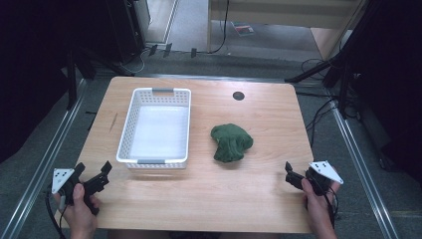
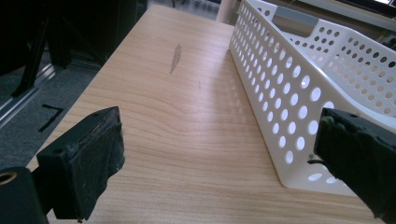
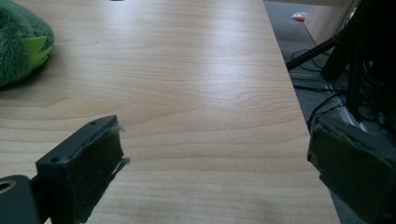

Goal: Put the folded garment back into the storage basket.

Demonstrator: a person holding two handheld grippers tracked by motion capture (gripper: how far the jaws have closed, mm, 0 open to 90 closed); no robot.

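From above, the wooden table has a white perforated basket sitting left of centre, and a green plush toy lying at about three o'clock from it, apart from it on the bare wood. A small dark round spot marks the tabletop at roughly twelve o'clock from the toy.

The left gripper is held at the table's seven o'clock corner, just short of the basket's near end. The right gripper is at the five o'clock corner, at about four o'clock from the toy and well apart from it.

The left gripper view brings out what the overhead one cannot: the basket's hole-punched side wall runs close along the right jaw, and a dark scuff shows in the wood farther ahead. Its jaws stand wide apart with nothing but table between them.

The right gripper view catches the toy's fuzzy edge at ten o'clock, with a lighter green spiky bit on it. Its jaws are likewise spread wide and hold nothing.
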